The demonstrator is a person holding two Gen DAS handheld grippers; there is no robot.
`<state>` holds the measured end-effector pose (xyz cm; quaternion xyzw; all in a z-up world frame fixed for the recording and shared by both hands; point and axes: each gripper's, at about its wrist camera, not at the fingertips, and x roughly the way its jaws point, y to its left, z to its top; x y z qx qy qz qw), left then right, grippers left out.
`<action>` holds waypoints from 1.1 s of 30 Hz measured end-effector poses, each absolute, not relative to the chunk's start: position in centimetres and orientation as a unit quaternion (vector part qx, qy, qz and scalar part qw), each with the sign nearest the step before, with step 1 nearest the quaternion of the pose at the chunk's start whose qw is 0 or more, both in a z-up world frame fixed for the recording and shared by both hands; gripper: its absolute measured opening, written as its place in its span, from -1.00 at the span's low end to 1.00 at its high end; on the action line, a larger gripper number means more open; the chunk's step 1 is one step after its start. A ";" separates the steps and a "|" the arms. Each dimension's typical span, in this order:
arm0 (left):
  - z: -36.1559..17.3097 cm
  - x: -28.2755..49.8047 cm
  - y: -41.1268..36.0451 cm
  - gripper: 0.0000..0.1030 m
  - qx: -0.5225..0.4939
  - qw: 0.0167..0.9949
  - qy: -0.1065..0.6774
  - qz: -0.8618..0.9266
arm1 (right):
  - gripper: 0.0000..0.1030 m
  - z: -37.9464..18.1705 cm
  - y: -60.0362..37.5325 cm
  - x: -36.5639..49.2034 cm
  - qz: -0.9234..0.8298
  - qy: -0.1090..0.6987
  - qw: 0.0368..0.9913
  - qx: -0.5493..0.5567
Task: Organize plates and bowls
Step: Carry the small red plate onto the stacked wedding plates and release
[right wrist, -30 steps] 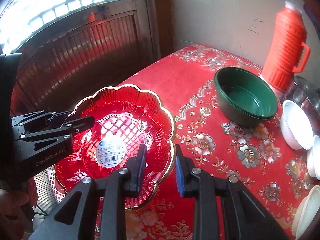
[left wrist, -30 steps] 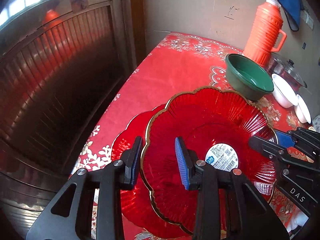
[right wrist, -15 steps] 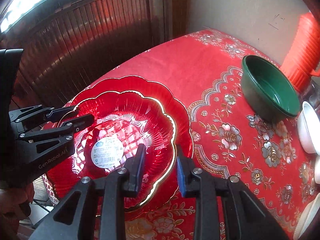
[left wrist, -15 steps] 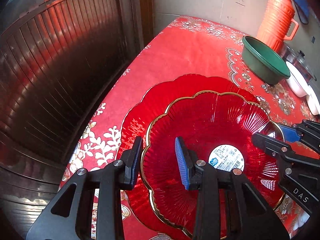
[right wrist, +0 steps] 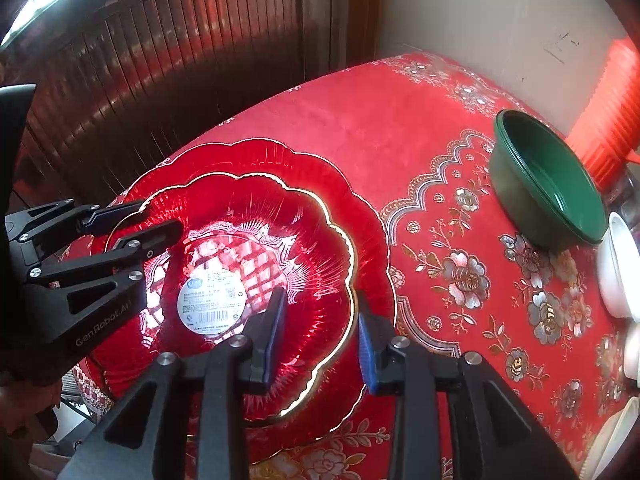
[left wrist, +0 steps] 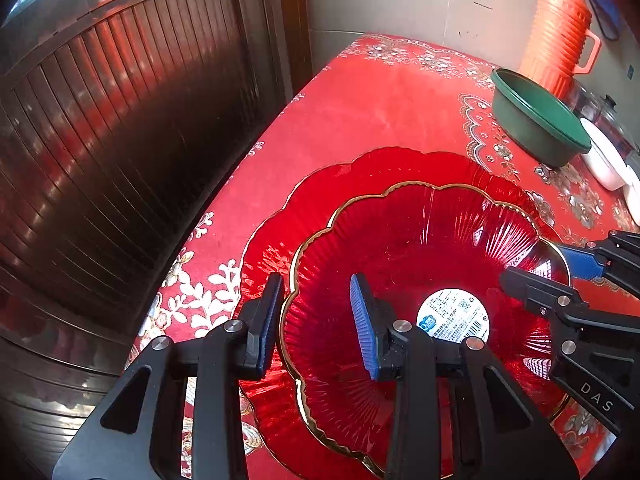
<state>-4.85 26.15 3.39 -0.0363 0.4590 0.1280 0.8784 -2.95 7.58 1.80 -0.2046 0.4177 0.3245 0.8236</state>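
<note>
Both hand-held grippers, left point(left wrist: 316, 320) and right point(right wrist: 320, 330), straddle opposite rims of the gold-edged scalloped red glass plate point(left wrist: 420, 248), jaws spread, above the larger red scalloped plate point(right wrist: 360, 188) on the tabletop point(right wrist: 360, 104).

orange flask point(right wrist: 612, 112) cropped, label point(left wrist: 453, 315) text unreadable

Red-clothed table point(left wrist: 376, 92): red plate point(left wrist: 360, 176), green bowl point(left wrist: 540, 120).

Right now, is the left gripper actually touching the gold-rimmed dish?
Cannot tell. In the left wrist view the left gripper straddles the gold-rimmed dish rim, with a visible gap at each pad; neither view shows contact plainly.
</note>
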 end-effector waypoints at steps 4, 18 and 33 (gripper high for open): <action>3.4 -5.1 26.1 -0.26 -0.041 0.882 0.453 0.124 | -0.35 1.7 7.6 -3.1 0.325 0.414 0.824 -0.212; 3.4 -5.4 25.6 -0.23 -0.045 0.883 0.451 0.125 | -0.13 2.0 7.8 -4.6 0.322 0.401 0.822 -0.245; 5.2 -5.6 24.0 0.14 -0.049 0.896 0.425 0.122 | 0.19 3.1 6.5 -5.0 0.346 0.405 0.823 -0.200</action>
